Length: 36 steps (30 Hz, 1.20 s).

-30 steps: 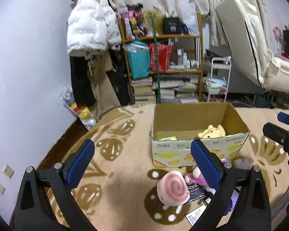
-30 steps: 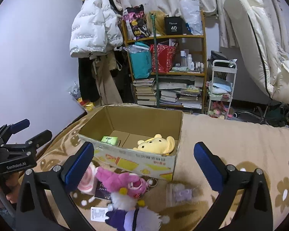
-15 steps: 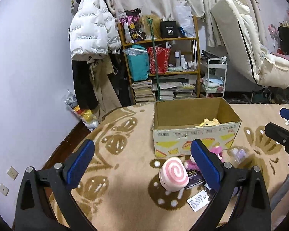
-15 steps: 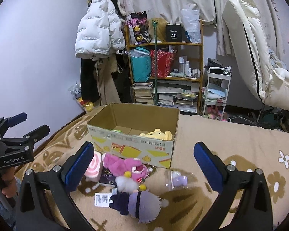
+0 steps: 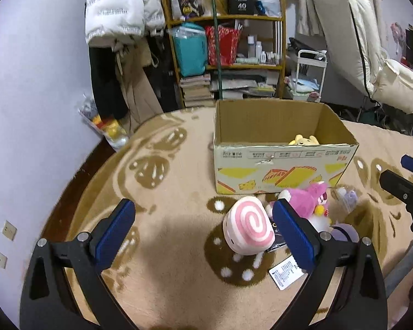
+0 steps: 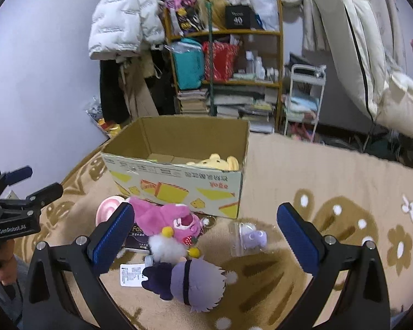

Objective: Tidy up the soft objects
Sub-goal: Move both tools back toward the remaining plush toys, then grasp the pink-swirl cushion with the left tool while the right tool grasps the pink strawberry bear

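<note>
An open cardboard box [image 5: 278,167] [image 6: 179,181] stands on the rug with a yellow plush [image 5: 303,140] [image 6: 214,162] inside. In front of it lie a pink swirl plush [image 5: 247,225] [image 6: 108,209], a pink plush [image 5: 307,199] [image 6: 170,217], a purple-and-grey plush [image 6: 190,283] [image 5: 344,232] and a small bagged purple toy [image 6: 252,239] [image 5: 348,195]. My left gripper [image 5: 203,233] is open above the rug, just left of the swirl plush. My right gripper [image 6: 206,236] is open over the pink and purple plushes, holding nothing.
A black packet [image 6: 139,238] and a white tag [image 5: 285,275] lie among the toys. Behind the box are a cluttered shelf [image 5: 225,44], hanging coats [image 5: 121,16], a white cart [image 5: 311,74] and a cream chair [image 5: 358,41]. The wall [image 5: 35,110] runs along the left.
Both grippers have dropped lower and come nearer the toys in front of the box; the toys now look larger. Both stay open.
</note>
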Available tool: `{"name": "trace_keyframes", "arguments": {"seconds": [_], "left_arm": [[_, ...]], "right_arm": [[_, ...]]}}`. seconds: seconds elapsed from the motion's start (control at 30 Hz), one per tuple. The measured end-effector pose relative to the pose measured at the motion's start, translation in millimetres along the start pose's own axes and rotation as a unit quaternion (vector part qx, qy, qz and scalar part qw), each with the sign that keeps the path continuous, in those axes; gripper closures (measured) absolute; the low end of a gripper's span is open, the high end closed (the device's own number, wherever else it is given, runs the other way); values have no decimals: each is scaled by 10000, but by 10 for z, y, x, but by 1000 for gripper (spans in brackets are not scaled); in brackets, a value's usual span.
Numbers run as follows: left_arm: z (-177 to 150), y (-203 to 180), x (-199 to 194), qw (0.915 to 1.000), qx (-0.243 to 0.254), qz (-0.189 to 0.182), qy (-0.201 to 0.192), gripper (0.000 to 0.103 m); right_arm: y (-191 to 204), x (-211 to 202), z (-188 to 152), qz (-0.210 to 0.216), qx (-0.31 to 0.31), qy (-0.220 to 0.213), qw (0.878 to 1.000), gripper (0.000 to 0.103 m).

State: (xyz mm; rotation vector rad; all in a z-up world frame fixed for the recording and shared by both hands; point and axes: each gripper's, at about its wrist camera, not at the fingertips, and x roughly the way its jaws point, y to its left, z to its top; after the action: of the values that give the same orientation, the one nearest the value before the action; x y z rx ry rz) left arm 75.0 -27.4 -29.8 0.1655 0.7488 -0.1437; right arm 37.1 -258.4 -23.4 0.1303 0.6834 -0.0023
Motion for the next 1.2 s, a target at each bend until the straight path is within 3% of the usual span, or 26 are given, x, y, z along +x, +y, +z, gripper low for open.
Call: {"name": "trace_keyframes", "arguments": {"seconds": [0.77, 1.2], "left_arm": [[-86, -288, 709, 9948, 353, -345, 896, 4], [-191, -473, 1029, 9884, 602, -429, 1326, 4]], "right_arm": [[119, 777, 18, 425, 105, 625, 9971, 0], [-103, 1198, -64, 534, 760, 1179, 9887, 0]]}}
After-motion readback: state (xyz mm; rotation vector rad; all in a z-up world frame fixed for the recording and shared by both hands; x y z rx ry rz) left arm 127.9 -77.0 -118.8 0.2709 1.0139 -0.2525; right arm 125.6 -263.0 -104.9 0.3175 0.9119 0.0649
